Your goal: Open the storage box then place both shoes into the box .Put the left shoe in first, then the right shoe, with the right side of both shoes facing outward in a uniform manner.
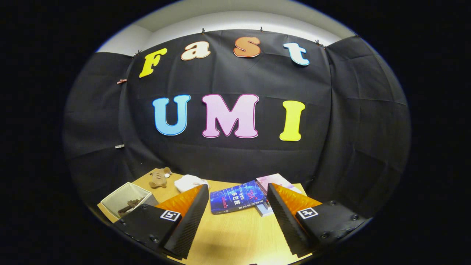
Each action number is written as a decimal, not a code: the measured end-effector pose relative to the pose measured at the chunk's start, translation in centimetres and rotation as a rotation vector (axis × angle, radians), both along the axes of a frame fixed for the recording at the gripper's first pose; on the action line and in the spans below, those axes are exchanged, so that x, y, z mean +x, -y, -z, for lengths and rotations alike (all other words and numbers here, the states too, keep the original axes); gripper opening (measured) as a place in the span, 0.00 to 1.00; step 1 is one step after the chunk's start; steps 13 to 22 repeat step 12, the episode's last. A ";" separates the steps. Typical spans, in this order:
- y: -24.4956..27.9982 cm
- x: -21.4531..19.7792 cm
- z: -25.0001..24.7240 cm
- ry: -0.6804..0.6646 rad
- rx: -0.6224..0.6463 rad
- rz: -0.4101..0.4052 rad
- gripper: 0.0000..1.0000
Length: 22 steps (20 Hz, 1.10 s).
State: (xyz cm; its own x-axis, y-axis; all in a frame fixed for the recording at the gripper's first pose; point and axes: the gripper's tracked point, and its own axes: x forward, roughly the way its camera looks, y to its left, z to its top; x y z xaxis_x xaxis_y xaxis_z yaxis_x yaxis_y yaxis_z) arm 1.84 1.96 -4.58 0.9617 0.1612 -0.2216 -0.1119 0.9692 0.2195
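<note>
My gripper (237,187) is open and held above a wooden table (235,235), with nothing between its fingers. Just ahead, between the fingertips, a blue book (235,198) lies flat on the table. Beside the left finger stands a small pale open box (123,195) with a dark brown object (128,206) inside; what that object is I cannot tell.
A pink book (274,181) lies behind the blue one, partly under it. A white crumpled cloth (188,182) and a small brown plush toy (159,178) rest near the table's far edge. Black cloth walls close in the booth behind and on both sides.
</note>
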 end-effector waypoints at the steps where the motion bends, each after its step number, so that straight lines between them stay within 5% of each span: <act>1: 0.1 0.1 0.0 -0.003 0.005 0.002 0.99; 22: -0.5 0.8 0.4 -0.014 0.001 0.004 0.99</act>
